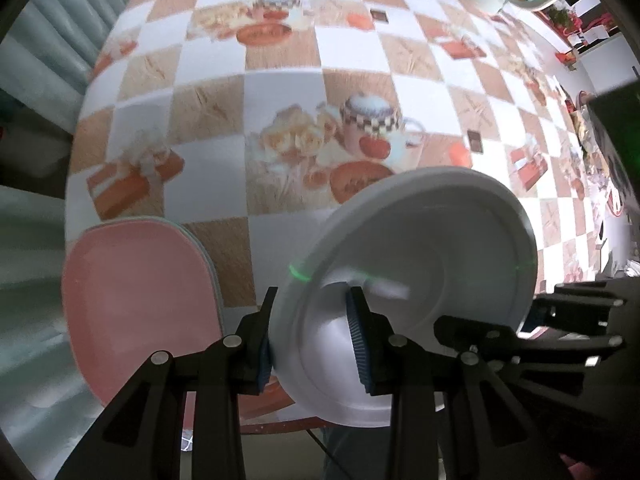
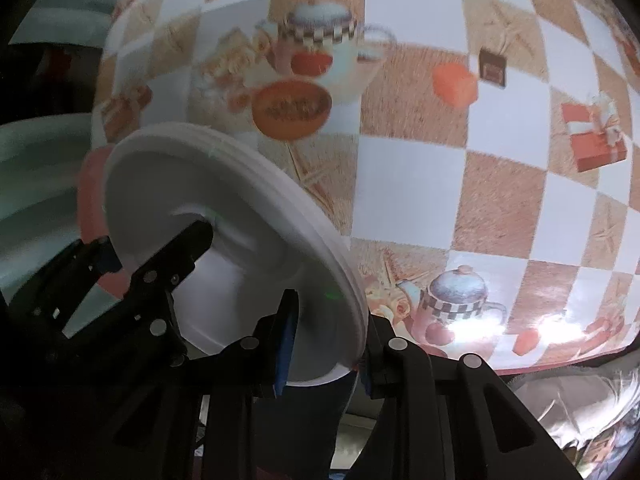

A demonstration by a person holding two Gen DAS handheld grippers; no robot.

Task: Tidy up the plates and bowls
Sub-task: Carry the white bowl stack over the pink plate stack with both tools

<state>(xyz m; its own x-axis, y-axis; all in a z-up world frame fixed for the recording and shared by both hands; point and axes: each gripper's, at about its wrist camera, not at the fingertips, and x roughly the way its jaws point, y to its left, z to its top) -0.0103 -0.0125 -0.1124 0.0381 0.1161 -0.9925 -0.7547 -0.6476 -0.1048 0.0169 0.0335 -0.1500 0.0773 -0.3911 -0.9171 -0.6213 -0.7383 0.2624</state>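
White plates (image 1: 420,248) stack clamped at opposite rims: left hand-held gripper (image 1: 312,344), right hand-held gripper (image 2: 326,344).

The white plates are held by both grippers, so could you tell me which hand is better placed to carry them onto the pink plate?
Probably left. The left gripper clamps the white plates on the side nearest the pink plate. The right gripper holds the far rim.

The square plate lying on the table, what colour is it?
Pink, seen best in the left wrist view.
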